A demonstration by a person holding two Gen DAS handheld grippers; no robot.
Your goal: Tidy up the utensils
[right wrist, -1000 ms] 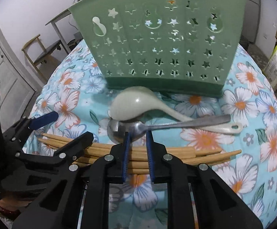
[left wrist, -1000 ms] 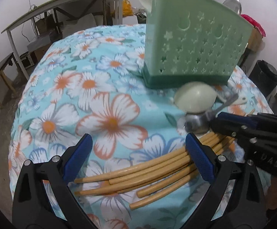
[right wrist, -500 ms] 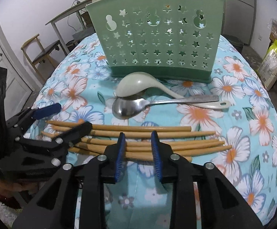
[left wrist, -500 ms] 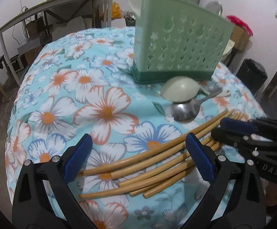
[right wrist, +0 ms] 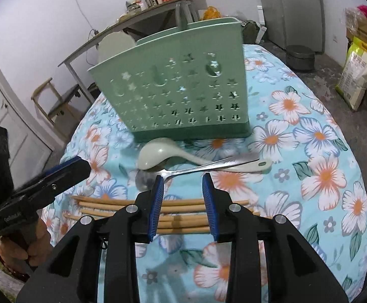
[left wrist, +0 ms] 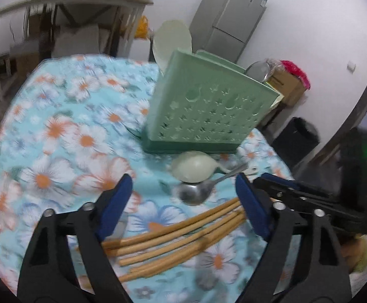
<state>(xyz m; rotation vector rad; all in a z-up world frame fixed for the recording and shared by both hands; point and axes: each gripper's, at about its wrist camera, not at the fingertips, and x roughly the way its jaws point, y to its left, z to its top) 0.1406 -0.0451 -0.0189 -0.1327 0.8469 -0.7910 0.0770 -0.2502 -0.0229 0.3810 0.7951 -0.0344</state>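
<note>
Bamboo chopsticks (right wrist: 178, 214) loose in a flat row on flowered tablecloth (right wrist: 310, 151), near edge, w/ nothing gripping them. Left gripper (left wrist: 183, 202) closing, pads off the sticks, nothing between them yet. Right gripper (right wrist: 183, 202) opening, also empty, above mid-row. Metal spoon (right wrist: 196, 169) & pale plastic spoon (right wrist: 163, 151) crossed just beyond, touching. Green holder (right wrist: 178, 88) upright behind, already holding a pale ladle. Probably lining up both ends to lift the bundle level.

The table holds one green utensil holder (right wrist: 173, 96), two spoons, one pale plastic (right wrist: 158, 152) and one metal (right wrist: 183, 171), and about six wooden chopsticks (right wrist: 181, 217).
</note>
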